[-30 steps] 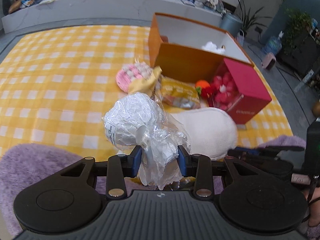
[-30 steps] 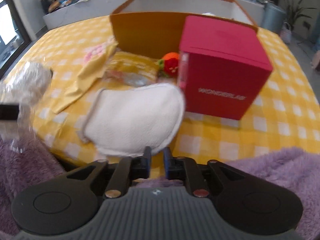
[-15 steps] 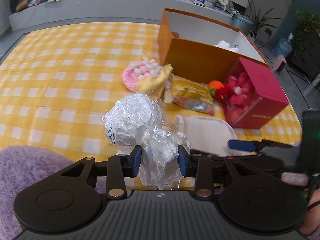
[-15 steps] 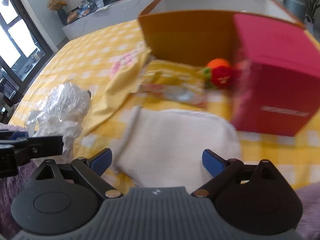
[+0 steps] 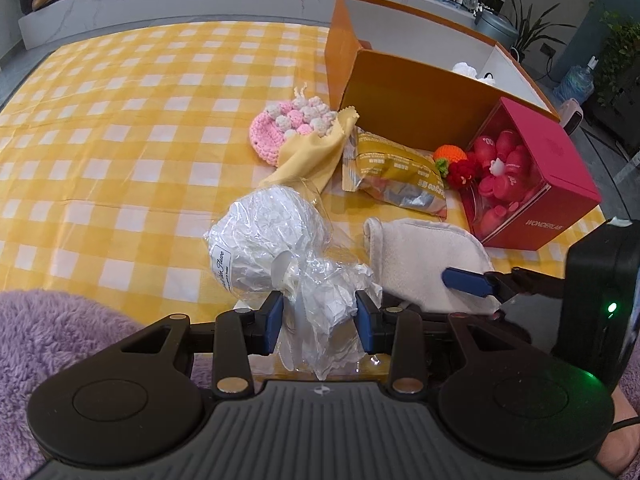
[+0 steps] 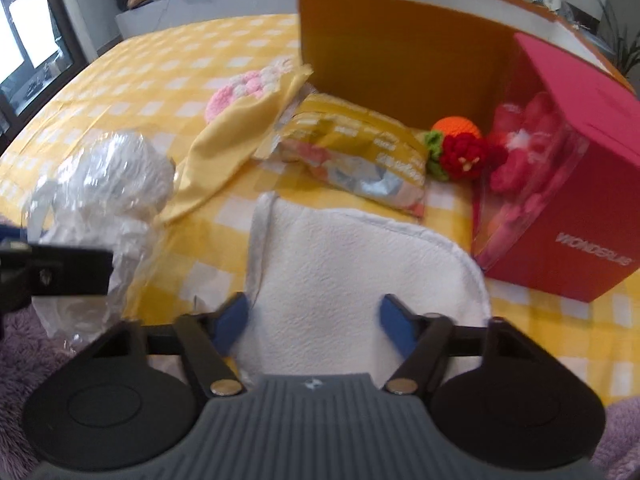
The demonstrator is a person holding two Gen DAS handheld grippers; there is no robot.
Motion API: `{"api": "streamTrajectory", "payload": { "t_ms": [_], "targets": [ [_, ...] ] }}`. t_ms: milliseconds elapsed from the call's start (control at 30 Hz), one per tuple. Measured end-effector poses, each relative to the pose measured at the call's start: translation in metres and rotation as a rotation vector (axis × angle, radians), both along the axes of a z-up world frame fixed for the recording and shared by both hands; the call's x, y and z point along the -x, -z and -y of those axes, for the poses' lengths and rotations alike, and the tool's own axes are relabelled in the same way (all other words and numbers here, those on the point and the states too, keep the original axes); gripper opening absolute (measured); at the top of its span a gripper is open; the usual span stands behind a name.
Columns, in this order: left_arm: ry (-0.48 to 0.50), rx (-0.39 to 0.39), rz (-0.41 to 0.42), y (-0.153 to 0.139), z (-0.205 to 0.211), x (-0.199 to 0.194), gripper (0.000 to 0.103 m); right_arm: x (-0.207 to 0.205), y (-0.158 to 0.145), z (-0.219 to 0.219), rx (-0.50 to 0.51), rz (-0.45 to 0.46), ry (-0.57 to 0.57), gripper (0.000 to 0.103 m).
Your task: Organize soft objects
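My left gripper [image 5: 319, 320] is shut on the neck of a clear plastic bag with a white soft ball [image 5: 266, 244] in it, held above the yellow checked cloth; the bag also shows in the right wrist view [image 6: 108, 184]. My right gripper [image 6: 312, 326] is open, its jaws on either side of the near edge of a white terry mitt [image 6: 352, 264], which also shows in the left wrist view [image 5: 420, 252]. Behind lie a pink crochet piece [image 5: 280, 128], a yellow cloth [image 5: 308, 156], a gold snack packet [image 5: 396, 172] and a crochet orange and strawberry [image 6: 460, 144].
An open orange box [image 5: 400, 88] stands at the back right, with something white inside. A red Wonderlab box [image 6: 568, 184] of red toys stands right of the mitt. Purple fluffy fabric [image 5: 60, 328] lies along the near edge.
My right gripper has opened wide and moved forward over the near edge of the white mitt. My left gripper has kept its hold on the bag and drawn back a little.
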State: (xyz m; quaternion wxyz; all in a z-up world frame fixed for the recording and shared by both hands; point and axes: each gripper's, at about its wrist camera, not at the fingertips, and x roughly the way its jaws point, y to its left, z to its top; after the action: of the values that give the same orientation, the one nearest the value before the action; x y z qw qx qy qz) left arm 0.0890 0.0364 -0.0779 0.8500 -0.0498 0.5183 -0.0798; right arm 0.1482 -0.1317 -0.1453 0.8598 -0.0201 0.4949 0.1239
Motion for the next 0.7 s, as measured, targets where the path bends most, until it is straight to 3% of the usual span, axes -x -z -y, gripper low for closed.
{"api": "streamTrajectory", "payload": {
  "t_ms": [33,100,133,267,500,700],
  "targets": [
    [0.004,-0.001,-0.001,0.000,0.001,0.001,0.042,-0.001,-0.001,0.004,-0.005,0.003,0.013,0.041],
    [0.011,-0.004,0.001,0.000,0.003,0.002,0.042,-0.004,-0.003,0.013,-0.028,-0.002,0.028,0.021],
    [0.013,-0.005,0.003,0.000,0.004,0.003,0.042,-0.006,-0.003,0.015,-0.030,-0.004,0.028,0.016],
    [0.018,-0.002,0.022,-0.006,0.004,0.008,0.042,-0.004,-0.012,0.025,-0.059,0.009,0.043,0.012],
    [0.061,0.016,0.085,-0.031,0.009,0.010,0.042,0.018,-0.071,0.049,-0.158,0.125,0.026,0.012],
    [0.138,-0.012,0.192,-0.070,0.022,-0.005,0.042,0.027,-0.118,0.057,-0.152,0.219,0.000,0.013]
  ]
}}
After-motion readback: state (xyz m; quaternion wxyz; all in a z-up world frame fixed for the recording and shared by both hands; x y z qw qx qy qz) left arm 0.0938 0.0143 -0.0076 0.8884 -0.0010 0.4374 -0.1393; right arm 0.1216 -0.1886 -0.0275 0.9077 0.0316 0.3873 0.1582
